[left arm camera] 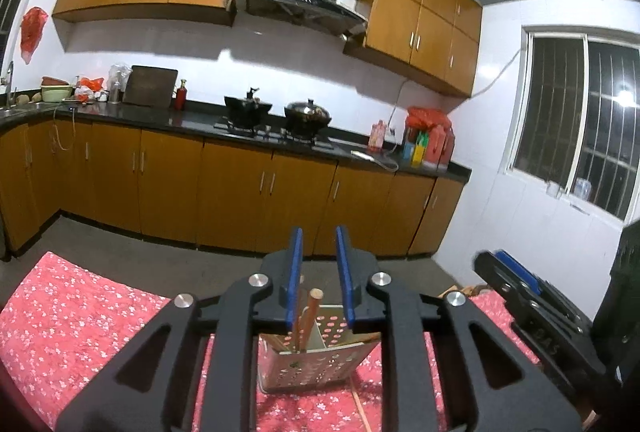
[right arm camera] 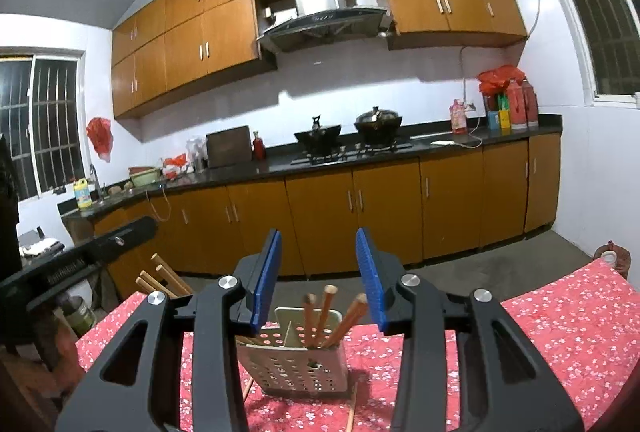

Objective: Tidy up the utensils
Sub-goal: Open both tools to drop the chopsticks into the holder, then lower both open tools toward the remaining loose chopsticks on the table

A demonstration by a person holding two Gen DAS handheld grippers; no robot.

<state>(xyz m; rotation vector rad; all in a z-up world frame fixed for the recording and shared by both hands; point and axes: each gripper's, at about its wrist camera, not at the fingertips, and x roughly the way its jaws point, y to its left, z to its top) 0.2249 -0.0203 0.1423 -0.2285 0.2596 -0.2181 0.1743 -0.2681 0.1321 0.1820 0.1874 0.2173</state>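
Right wrist view: right gripper [right arm camera: 318, 276] spread, empty, over perforated metal utensil holder [right arm camera: 294, 360] on red floral tablecloth [right arm camera: 560, 320]; wooden chopsticks [right arm camera: 322, 316] stand near-upright, tops leaning right. Left gripper [left arm camera: 319, 276] spread, empty. Loose chopstick [right arm camera: 351, 410] lies beside holder. Black countertop [right arm camera: 400, 156] beyond.

Black grippers [left arm camera: 318, 272], blue finger pads [right arm camera: 267, 278]

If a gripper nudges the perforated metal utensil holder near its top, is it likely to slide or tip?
The utensil holder looks tall, narrow and thin-walled, so probably light and tip-prone. The chopsticks standing in it raise its weight. The floral tablecloth may grip its base, favouring tipping over sliding.
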